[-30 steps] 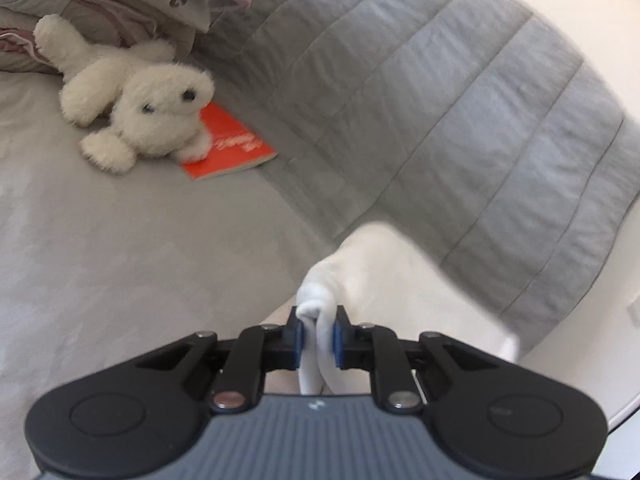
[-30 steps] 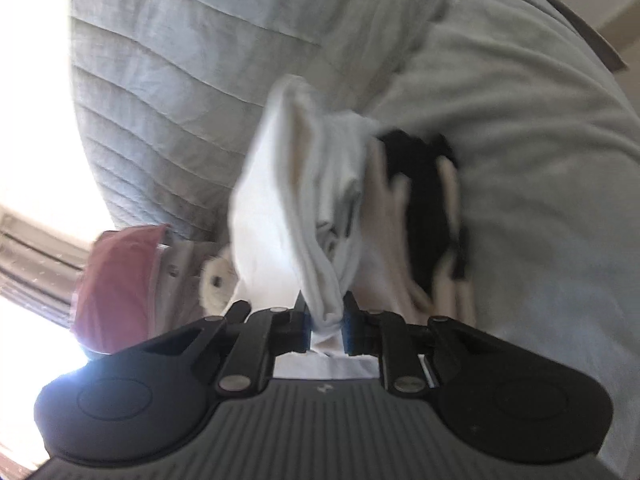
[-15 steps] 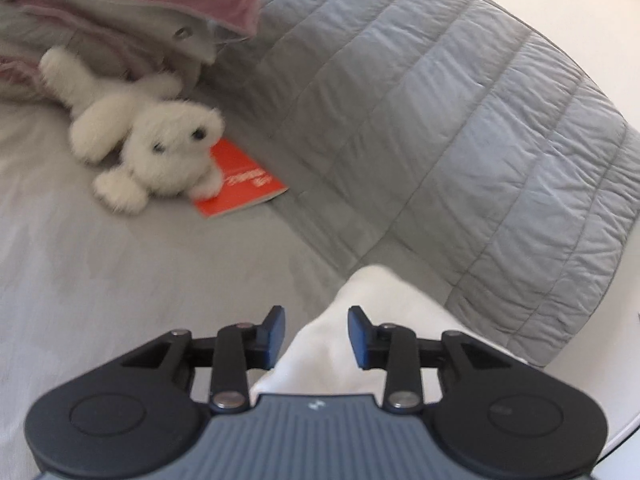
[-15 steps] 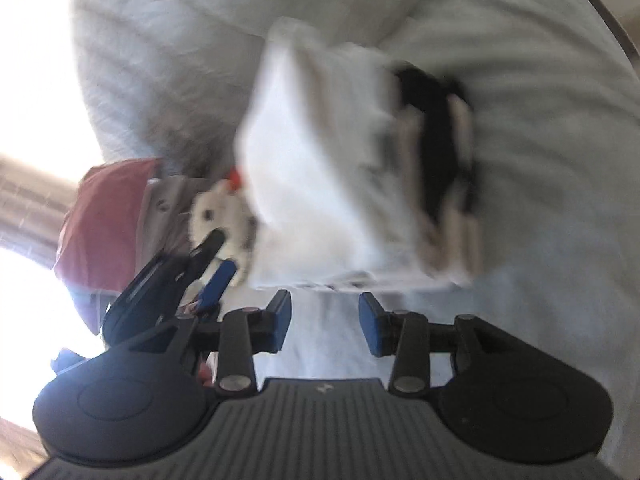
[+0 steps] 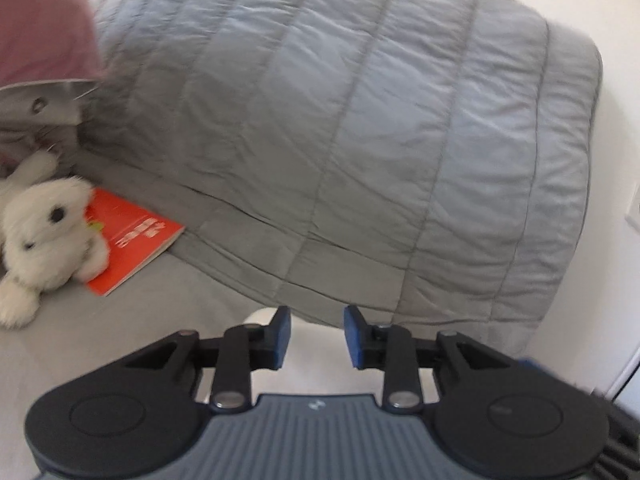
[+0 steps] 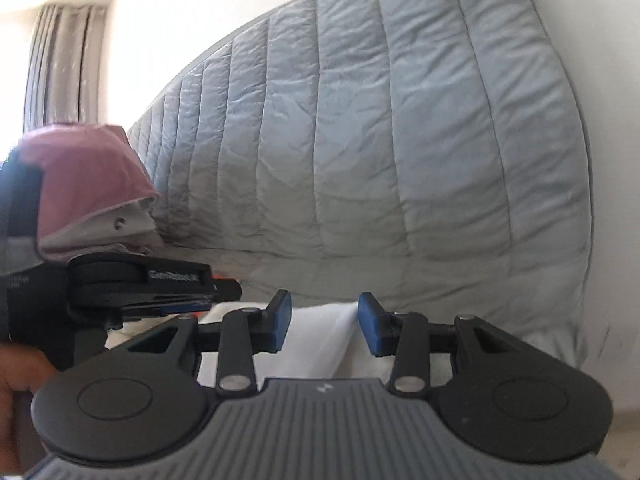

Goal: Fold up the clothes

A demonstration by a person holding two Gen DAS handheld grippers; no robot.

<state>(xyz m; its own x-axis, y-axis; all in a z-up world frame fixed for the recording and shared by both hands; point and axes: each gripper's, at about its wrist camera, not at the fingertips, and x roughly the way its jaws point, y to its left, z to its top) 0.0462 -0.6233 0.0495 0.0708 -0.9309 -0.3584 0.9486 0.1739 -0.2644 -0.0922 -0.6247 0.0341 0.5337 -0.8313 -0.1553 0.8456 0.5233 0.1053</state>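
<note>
Right wrist: soft, perhaps folded white cloth (image 6: 320,344)

- Quilted blanket (image 5: 360,128): pale grey, stitched in long parallel channels with cross seams
- Bed sheet (image 5: 132,320): plain mid grey
- Plush toy (image 5: 44,236): cream-white fur, black eyes
- Booklet (image 5: 132,248): bright orange-red cover with small white lettering
- Garment (image 6: 316,344): plain white
- Pillow (image 6: 84,172): dusty pink over a light grey layer
- Curtain (image 6: 60,64): beige-grey, vertical folds
- Left gripper (image 5: 314,338) and right gripper (image 6: 324,326): black bodies, blue pads, ribbed grey housing
</note>
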